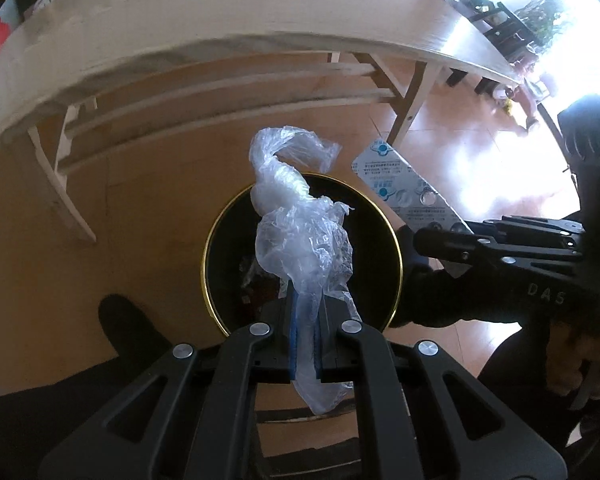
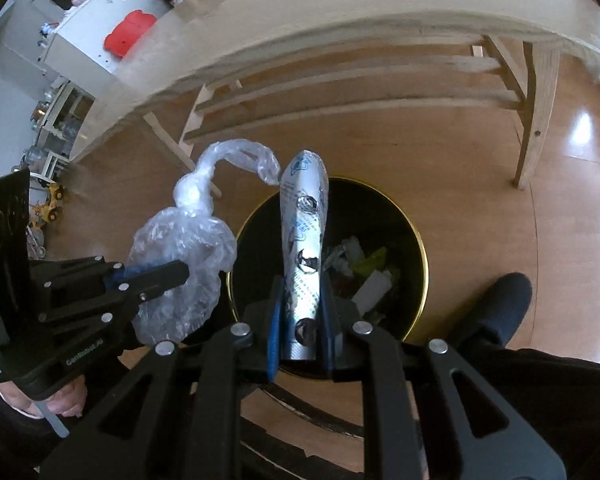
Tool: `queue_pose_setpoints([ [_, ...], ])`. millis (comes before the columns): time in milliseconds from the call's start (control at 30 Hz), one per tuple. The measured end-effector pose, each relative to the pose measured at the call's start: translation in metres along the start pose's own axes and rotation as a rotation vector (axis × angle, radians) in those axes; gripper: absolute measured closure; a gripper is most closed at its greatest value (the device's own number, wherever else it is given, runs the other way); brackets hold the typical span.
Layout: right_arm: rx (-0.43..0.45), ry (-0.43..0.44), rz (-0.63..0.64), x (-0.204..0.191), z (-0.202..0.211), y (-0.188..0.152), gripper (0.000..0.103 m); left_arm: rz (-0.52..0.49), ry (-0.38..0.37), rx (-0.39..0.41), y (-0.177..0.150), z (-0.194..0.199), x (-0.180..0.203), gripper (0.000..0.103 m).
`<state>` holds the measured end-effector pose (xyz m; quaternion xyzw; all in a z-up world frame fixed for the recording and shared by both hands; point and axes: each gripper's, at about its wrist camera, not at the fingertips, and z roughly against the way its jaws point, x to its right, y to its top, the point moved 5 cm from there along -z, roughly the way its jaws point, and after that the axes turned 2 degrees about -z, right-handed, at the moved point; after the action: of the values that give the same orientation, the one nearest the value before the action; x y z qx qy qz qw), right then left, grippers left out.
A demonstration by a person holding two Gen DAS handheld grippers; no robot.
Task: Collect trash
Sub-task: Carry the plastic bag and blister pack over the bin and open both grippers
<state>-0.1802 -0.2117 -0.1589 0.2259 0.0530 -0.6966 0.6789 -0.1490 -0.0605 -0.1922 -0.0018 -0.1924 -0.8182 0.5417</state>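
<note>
A crumpled clear plastic bag (image 1: 300, 216) is pinched in my left gripper (image 1: 305, 304), which is shut on it and points down over a black bin with a gold rim (image 1: 220, 240). In the right wrist view the same plastic bag (image 2: 184, 256) hangs from the left gripper (image 2: 180, 270) at the left edge of the bin (image 2: 420, 248). My right gripper (image 2: 302, 292) is shut on a silver blister pack (image 2: 304, 232), held upright above the bin's mouth. The blister pack (image 1: 412, 188) and right gripper (image 1: 420, 240) show at the right of the left wrist view.
The bin holds several bits of trash (image 2: 360, 268). A light wooden table (image 2: 340, 16) with crossbars stands just behind the bin on a brown floor (image 2: 500, 208). A person's dark shoes (image 2: 496, 304) (image 1: 128, 324) flank the bin. Shelves with clutter (image 2: 56, 112) stand far left.
</note>
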Motion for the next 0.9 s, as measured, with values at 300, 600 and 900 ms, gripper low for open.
queue_pose_setpoints([
  [300,-0.001,-0.011,0.015,-0.0041,-0.0027,0.0016,0.085,-0.012,0.005,-0.003,0.0054,0.0015,0.0016,0.098],
  [600,-0.004,-0.008,0.011,-0.0052,-0.0023,0.0037,0.085,-0.011,-0.002,-0.011,0.0063,0.0019,0.0029,0.098],
  [900,0.003,-0.004,-0.002,-0.0036,-0.0009,0.0058,0.074,-0.01,0.009,-0.007,0.0083,0.0009,0.0041,0.097],
])
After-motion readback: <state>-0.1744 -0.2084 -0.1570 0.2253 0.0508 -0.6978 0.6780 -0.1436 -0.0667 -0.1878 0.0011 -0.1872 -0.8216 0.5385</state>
